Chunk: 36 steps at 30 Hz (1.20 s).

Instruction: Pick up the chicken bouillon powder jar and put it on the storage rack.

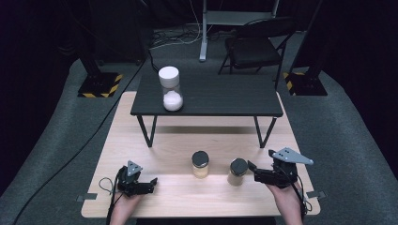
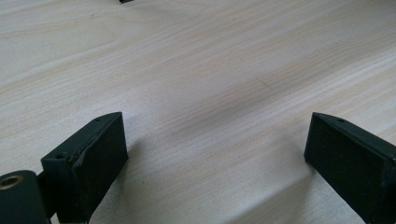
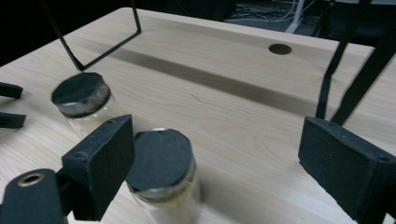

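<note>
Two small glass jars with black lids stand on the light wooden table. The nearer jar holds a tan filling and stands just off the tips of my right gripper, close by its left jaw and not gripped. The jaws stand wide apart. The other jar stands a little further left. My left gripper rests low at the front left of the table, open, with bare wood between its jaws.
A low black side table stands across the back of the wooden table, its thin legs beyond the jars. On it stands a tall clear jar with a white lid and white powder. A black chair is behind.
</note>
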Each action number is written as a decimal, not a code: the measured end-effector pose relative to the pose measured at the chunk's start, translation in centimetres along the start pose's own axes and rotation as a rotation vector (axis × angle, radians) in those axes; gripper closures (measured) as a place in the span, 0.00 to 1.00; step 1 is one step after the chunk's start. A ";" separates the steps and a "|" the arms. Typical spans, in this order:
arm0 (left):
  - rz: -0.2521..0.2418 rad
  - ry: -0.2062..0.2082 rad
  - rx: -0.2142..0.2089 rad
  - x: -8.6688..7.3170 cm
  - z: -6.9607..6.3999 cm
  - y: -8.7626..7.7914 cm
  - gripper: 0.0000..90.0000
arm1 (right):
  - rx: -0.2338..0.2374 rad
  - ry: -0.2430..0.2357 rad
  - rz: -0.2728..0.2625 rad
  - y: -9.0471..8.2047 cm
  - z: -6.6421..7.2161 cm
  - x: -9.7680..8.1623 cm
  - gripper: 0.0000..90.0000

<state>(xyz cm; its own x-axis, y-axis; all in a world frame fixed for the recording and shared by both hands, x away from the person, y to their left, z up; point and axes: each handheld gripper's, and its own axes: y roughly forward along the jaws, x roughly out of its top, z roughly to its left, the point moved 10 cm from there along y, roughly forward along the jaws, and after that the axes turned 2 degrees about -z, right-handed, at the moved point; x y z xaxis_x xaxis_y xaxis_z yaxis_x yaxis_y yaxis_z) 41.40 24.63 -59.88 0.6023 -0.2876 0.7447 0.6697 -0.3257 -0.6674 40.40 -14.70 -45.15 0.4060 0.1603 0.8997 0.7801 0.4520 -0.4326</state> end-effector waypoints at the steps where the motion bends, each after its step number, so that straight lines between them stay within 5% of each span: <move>1: 0.000 0.000 0.000 0.0 0.0 0.0 0.06 | 0.003 -0.004 0.000 0.1 0.2 0.2 0.11; 36: 0.006 -0.004 0.004 0.0 0.1 0.0 0.04 | 0.114 -0.082 0.013 3.5 7.0 1.7 0.11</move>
<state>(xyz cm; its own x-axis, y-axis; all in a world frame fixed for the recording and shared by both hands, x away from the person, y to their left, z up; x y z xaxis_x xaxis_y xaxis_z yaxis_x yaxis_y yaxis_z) 41.44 24.68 -59.93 0.6077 -0.2863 0.7408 0.6680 -0.3202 -0.6717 40.47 -6.75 -44.73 0.3717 0.2353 0.8980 0.7143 0.5455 -0.4385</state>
